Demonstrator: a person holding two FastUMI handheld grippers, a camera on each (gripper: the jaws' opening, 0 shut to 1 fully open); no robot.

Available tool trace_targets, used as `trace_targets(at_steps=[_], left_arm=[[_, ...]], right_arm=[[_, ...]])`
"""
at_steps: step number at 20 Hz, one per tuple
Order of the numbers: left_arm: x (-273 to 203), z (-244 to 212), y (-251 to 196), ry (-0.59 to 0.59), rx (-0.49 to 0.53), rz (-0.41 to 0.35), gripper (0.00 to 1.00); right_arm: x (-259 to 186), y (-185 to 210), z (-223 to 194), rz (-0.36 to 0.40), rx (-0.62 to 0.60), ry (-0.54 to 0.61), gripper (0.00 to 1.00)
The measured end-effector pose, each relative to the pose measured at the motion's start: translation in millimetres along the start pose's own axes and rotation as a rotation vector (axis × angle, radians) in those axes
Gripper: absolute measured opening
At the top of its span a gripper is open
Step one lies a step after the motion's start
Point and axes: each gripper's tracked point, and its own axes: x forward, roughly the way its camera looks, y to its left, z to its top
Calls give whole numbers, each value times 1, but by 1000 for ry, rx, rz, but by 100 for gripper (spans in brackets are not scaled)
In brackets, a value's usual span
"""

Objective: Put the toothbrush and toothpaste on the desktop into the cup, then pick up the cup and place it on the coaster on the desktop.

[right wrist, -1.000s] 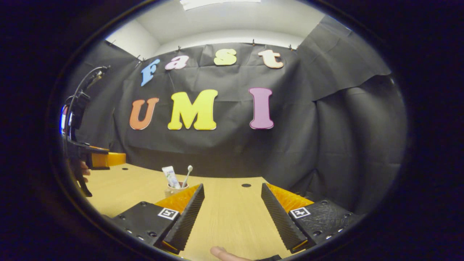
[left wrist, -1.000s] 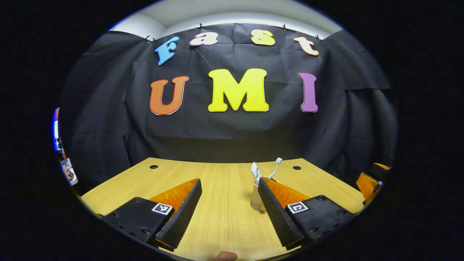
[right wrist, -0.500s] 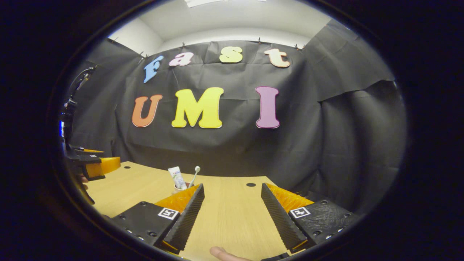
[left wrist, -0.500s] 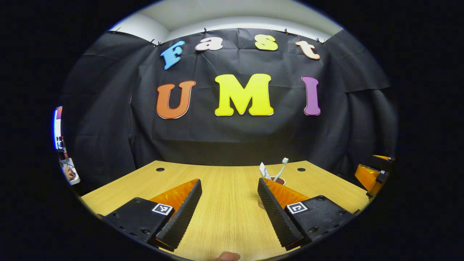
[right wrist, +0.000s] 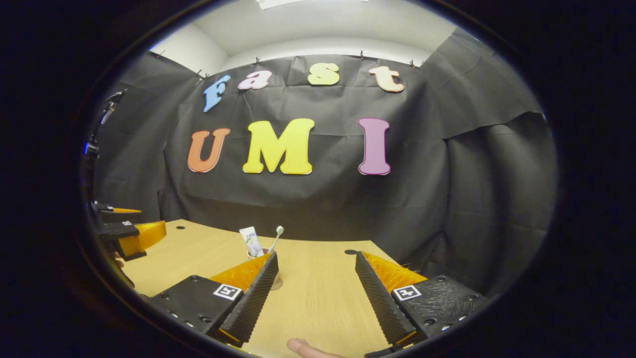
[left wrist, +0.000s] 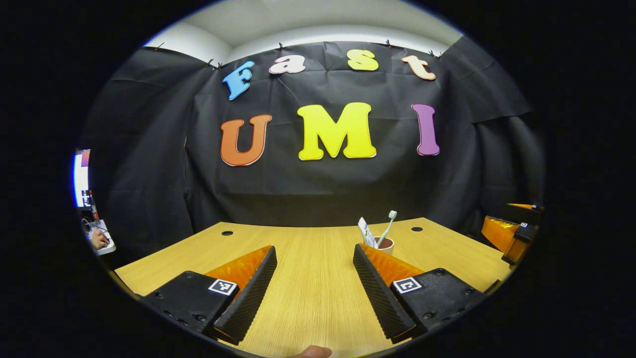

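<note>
A small cup stands upright on the wooden desk, holding a white toothpaste tube and a white toothbrush. In the left gripper view it sits just behind my right finger. My left gripper is open and holds nothing. In the right gripper view the cup, toothpaste and toothbrush peek over my left finger, and a round coaster edge shows at the cup's foot. My right gripper is also open, with only bare desk between its fingers.
Cable holes dot the desk's far edge, with the black cloth wall right behind. The other gripper shows at the desk's right side and left side. A person's hand and a screen sit far left.
Both grippers have drawn back from the cup, which now looks smaller and farther off. It has slid rightward in both views. Both grippers stayed open.
</note>
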Motion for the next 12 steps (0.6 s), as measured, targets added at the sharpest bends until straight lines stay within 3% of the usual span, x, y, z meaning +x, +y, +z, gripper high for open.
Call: trace_targets(at_steps=[7, 12], left_arm=[[-9, -2, 19, -6, -27, 18, 98], [-2, 10, 20, -22, -36, 18, 98]], right_arm=[[1, 2, -9, -5, -13, 12, 96], [1, -13, 7, -48, -61, -30, 95]])
